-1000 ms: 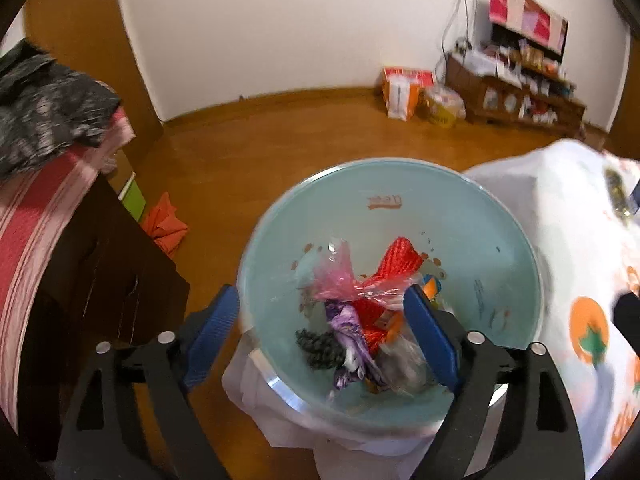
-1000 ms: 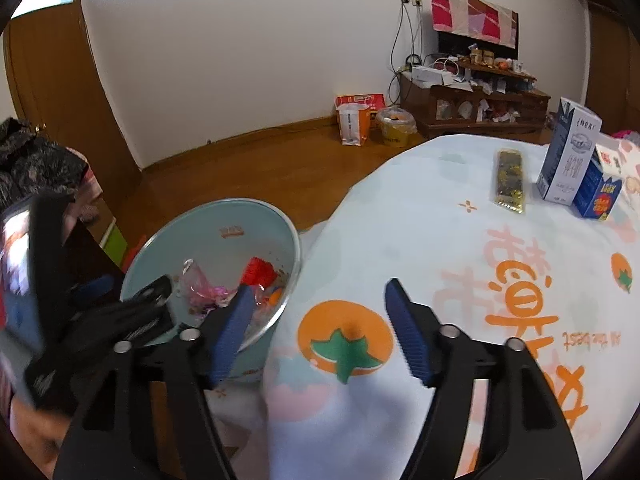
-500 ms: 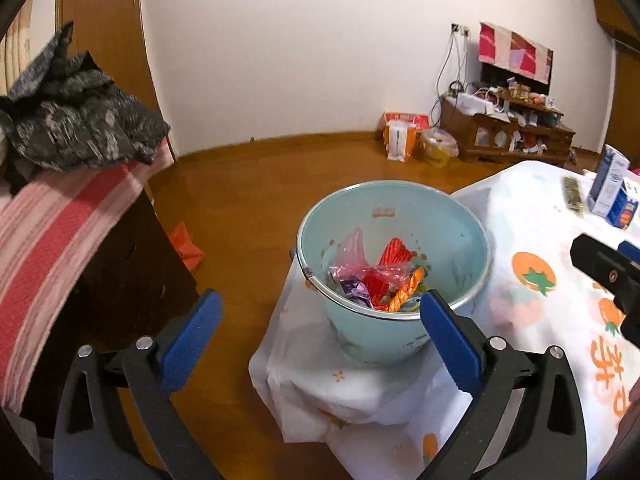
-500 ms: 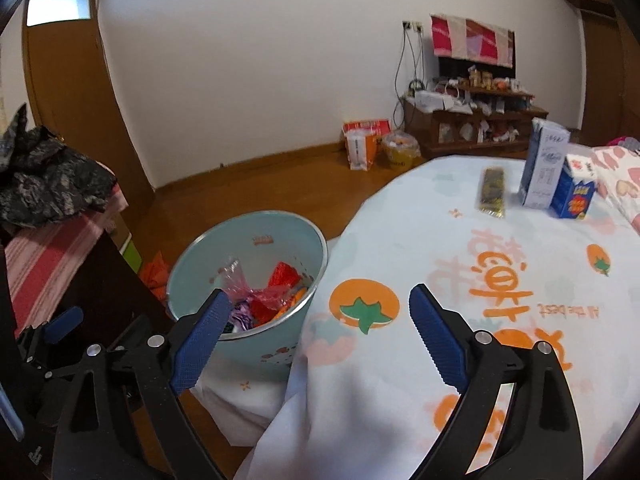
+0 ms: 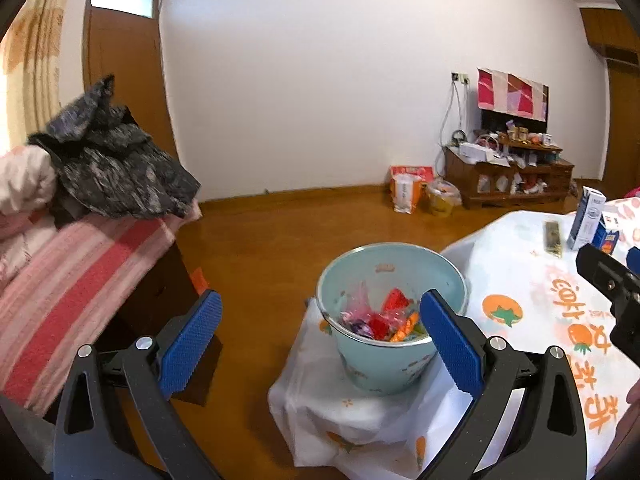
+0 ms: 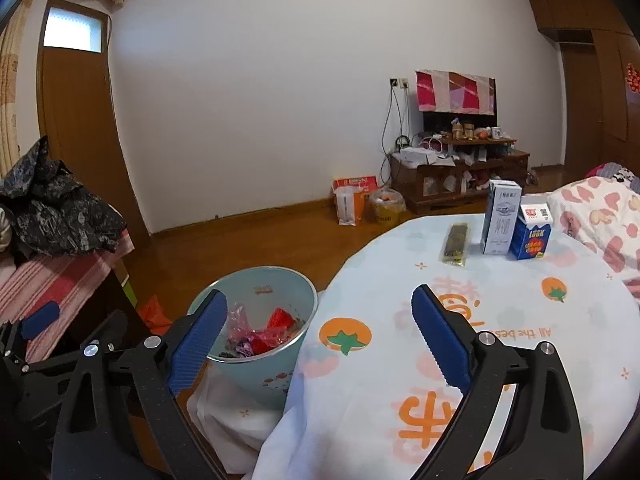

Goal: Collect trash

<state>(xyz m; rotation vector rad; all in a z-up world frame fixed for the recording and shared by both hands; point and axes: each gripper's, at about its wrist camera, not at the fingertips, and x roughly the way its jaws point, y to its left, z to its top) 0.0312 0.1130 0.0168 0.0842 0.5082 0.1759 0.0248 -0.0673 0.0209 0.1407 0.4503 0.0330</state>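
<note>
Both grippers, left gripper [image 5: 320, 336] and right gripper [image 6: 318, 334], are standing wide, empty; reaching toward upper-right cartons [image 6: 502, 218] is risking toppling them.

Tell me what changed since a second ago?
Both hand-held grippers, left and right, pulled up and back from the pale blue plastic bucket, their jaws just opening wider, nothing between them. The bucket, its wrappers and the fruit-print tablecloth stayed put.
</note>
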